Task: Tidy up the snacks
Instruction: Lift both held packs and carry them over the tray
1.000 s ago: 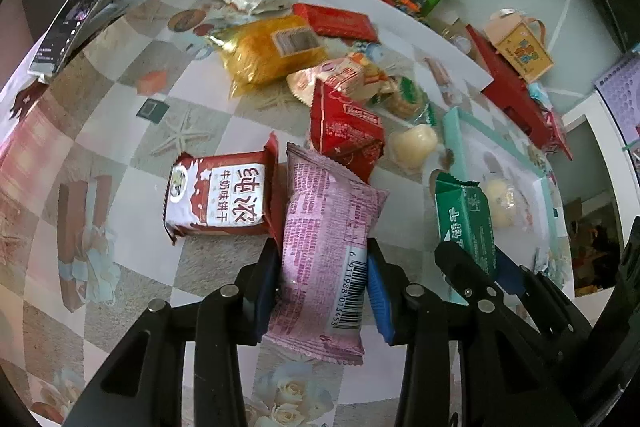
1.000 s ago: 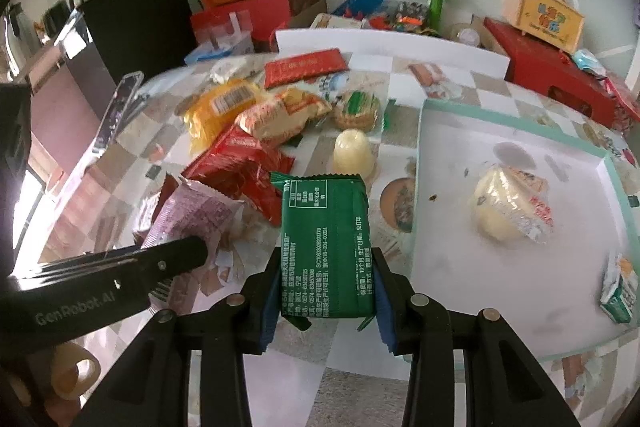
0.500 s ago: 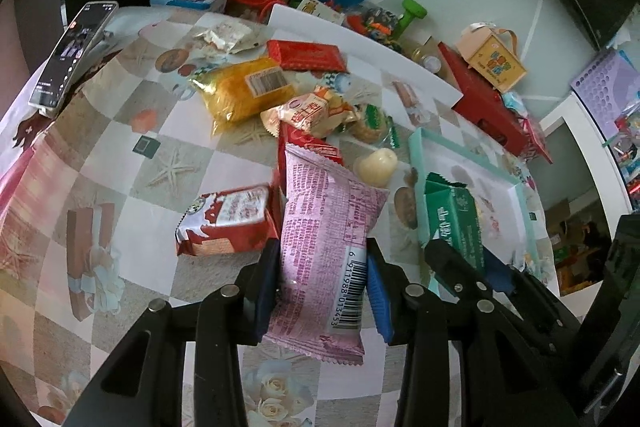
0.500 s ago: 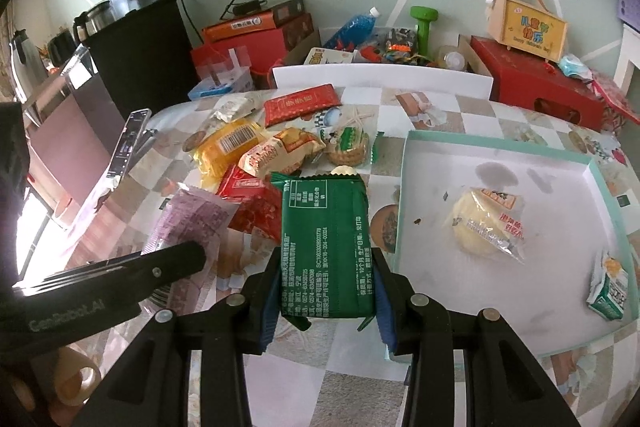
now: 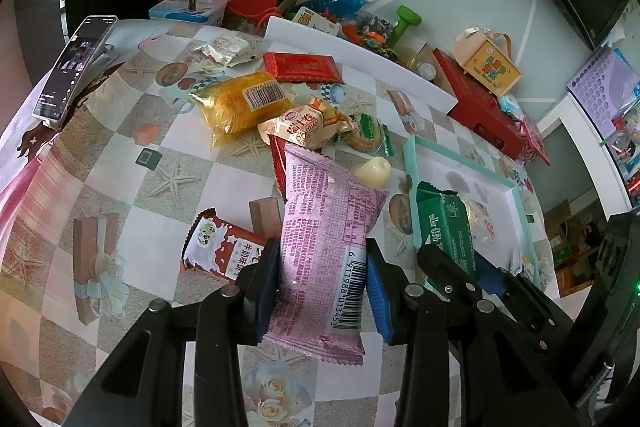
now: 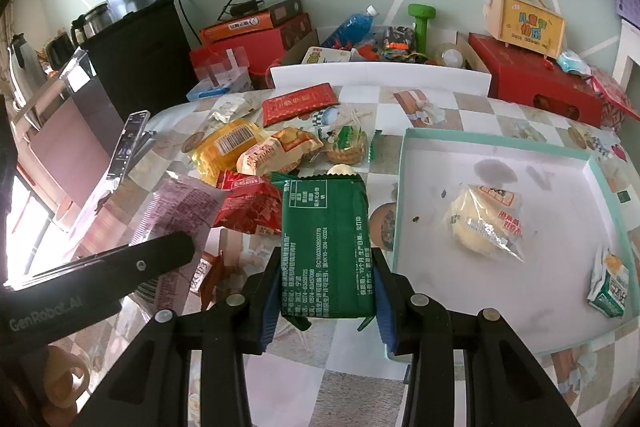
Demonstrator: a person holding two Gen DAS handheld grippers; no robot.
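Pink snack packet (image 5: 326, 247) and green packet (image 6: 326, 247) now lifted higher.

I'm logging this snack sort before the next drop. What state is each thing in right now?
left gripper: shut on pink packet
pink packet: held, lifted
right gripper: shut on green packet
green packet: held, lifted
tray: open, holds two snacks
yellow packet: lying on table
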